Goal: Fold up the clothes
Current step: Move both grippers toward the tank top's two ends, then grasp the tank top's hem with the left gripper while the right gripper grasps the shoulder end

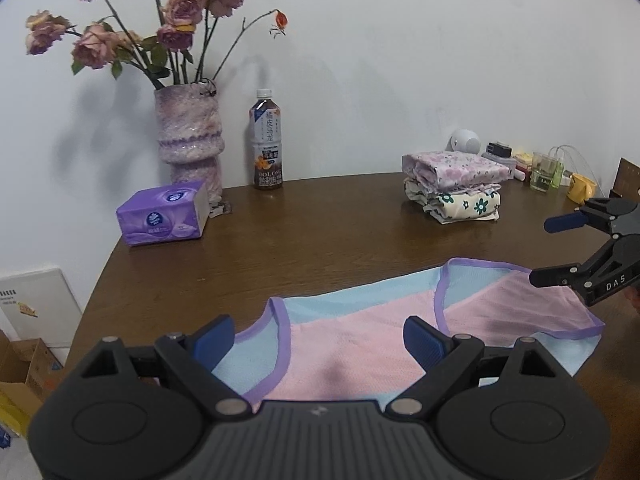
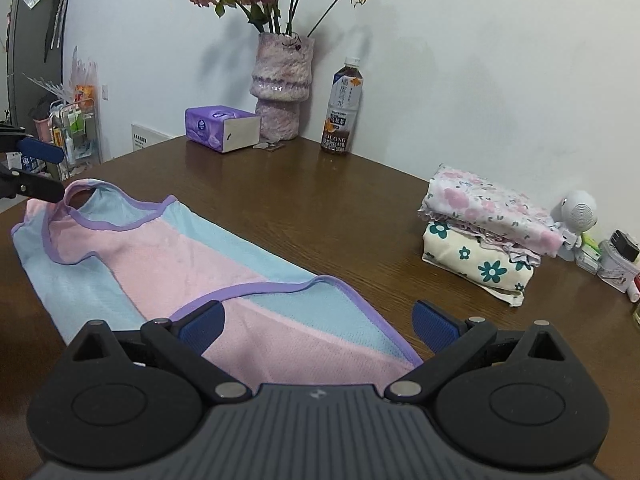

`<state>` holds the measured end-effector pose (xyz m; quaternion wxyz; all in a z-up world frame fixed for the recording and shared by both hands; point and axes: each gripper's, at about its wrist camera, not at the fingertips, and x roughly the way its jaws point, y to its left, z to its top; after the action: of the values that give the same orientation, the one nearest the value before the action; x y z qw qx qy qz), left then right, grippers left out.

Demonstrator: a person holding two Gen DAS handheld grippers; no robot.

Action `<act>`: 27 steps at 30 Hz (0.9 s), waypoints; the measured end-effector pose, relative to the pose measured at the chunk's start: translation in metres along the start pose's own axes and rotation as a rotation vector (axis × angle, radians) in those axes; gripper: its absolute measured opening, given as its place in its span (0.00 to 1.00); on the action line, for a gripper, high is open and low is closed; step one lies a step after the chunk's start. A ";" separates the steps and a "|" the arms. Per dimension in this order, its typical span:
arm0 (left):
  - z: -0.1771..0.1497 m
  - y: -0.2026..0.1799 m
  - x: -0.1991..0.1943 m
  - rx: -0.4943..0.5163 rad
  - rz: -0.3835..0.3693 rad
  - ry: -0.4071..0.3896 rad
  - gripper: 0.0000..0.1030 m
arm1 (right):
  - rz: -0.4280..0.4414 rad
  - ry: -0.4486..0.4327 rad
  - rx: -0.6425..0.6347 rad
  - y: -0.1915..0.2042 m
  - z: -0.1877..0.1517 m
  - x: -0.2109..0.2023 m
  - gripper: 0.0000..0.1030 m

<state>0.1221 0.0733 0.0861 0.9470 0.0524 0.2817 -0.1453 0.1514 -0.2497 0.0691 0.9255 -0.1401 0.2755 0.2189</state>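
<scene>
Your left tongs [image 1: 318, 336] are spread wide, nothing between the blue pads, hovering over the near edge of the garment [image 1: 360, 340]; your right tongs [image 2: 316, 324] are spread wide too, empty, over the other end of the same garment [image 2: 168, 256]; the garment is a pink and light-blue mesh piece with purple trim, lying flat and lengthwise on the brown surface [image 1: 320, 224], close to its near edge; in the left wrist view your right tongs [image 1: 540, 250] come in from the right, one finger above the garment's purple-trimmed corner, contact unclear; farther back, a stack of folded floral clothes [image 1: 456, 188] sits well apart from the garment; tissue pack [image 1: 164, 213] at back left; beside it a vase [image 1: 190, 140] of dried roses and an oolong tea bottle [image 1: 267, 140] near the wall.
</scene>
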 end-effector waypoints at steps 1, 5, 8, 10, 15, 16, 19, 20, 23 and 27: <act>0.002 0.001 0.004 0.005 0.000 0.003 0.88 | 0.000 0.003 0.002 -0.001 0.001 0.003 0.99; 0.010 0.005 0.021 0.022 0.000 0.016 0.88 | 0.001 0.014 -0.010 -0.005 0.006 0.014 0.99; 0.017 0.006 0.034 0.054 -0.011 0.031 0.88 | -0.008 0.024 -0.018 -0.009 0.011 0.024 0.99; 0.024 0.007 0.045 0.105 -0.028 0.052 0.88 | 0.003 0.028 -0.022 -0.011 0.016 0.032 0.99; 0.045 0.011 0.082 0.249 -0.031 0.109 0.88 | 0.046 0.060 -0.091 -0.013 0.031 0.053 0.99; 0.048 0.012 0.087 0.271 -0.036 0.116 0.88 | 0.052 0.074 -0.113 -0.013 0.035 0.058 0.99; 0.054 0.012 0.100 0.346 -0.086 0.151 0.88 | 0.053 0.121 -0.166 -0.016 0.046 0.075 0.99; 0.055 0.011 0.104 0.373 -0.105 0.166 0.88 | 0.056 0.128 -0.176 -0.016 0.049 0.078 0.99; 0.055 0.011 0.115 0.439 -0.129 0.201 0.88 | 0.067 0.138 -0.195 -0.020 0.053 0.084 0.99; 0.063 0.015 0.128 0.487 -0.176 0.215 0.87 | 0.082 0.156 -0.232 -0.025 0.058 0.094 0.98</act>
<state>0.2620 0.0450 0.0690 0.8548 0.2690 0.3408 -0.2843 0.2606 -0.2184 0.0659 0.8692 -0.2512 0.3249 0.2755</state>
